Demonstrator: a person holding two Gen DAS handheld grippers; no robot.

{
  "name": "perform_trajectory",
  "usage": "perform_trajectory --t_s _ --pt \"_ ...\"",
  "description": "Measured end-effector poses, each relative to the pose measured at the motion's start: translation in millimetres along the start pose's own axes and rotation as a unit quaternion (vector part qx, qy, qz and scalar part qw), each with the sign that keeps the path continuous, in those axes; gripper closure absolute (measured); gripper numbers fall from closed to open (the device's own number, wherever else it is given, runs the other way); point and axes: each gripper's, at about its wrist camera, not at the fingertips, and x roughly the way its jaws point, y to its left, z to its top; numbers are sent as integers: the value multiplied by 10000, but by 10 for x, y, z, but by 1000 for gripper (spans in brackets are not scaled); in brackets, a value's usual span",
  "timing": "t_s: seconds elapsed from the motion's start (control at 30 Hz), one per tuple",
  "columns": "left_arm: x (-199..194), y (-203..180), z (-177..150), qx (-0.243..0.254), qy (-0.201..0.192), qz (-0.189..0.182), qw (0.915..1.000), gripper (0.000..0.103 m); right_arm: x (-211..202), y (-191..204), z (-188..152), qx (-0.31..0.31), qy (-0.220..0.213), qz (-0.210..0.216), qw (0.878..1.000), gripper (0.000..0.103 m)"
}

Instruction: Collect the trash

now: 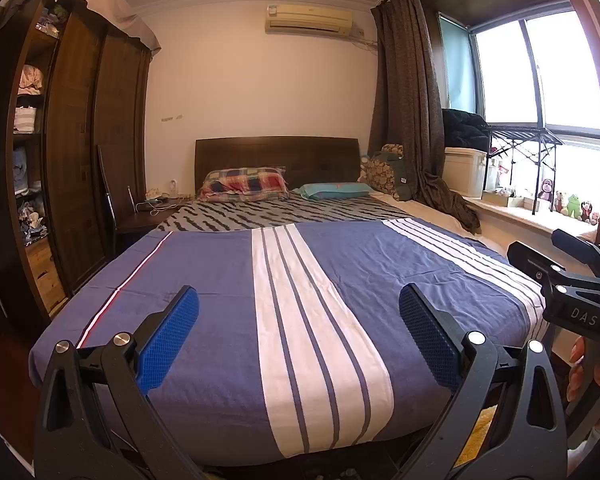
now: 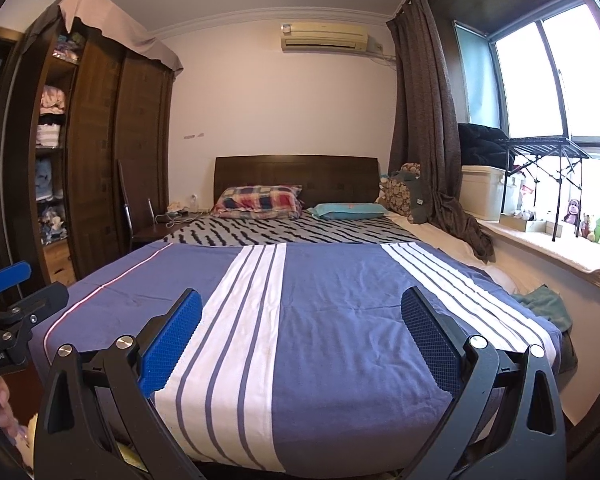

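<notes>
- No clear trash shows anywhere; the likeliest bit is the clutter on the nightstand (image 1: 148, 216) by the plaid pillow (image 1: 246, 184), though it is too small to tell.
- Judged step: search — sweep both cameras slowly over the bed (image 1: 220, 280), floor edges and sill (image 2: 540, 236) before reaching.
- A green cloth (image 2: 544, 304) lies at the bed's right edge; probably laundry, not trash.
- Left gripper (image 1: 298, 332): jaws wide apart, holding nothing — above the bed's foot.
- Right gripper (image 2: 302, 336): the same, empty, touching nothing.
</notes>
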Motion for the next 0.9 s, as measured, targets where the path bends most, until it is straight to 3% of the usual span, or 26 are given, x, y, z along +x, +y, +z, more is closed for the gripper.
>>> perform_trajectory --t_s 0.9 --pt "13 3 -16 39 52 -63 10000 8 23 66 6 33 27 70 10000 3"
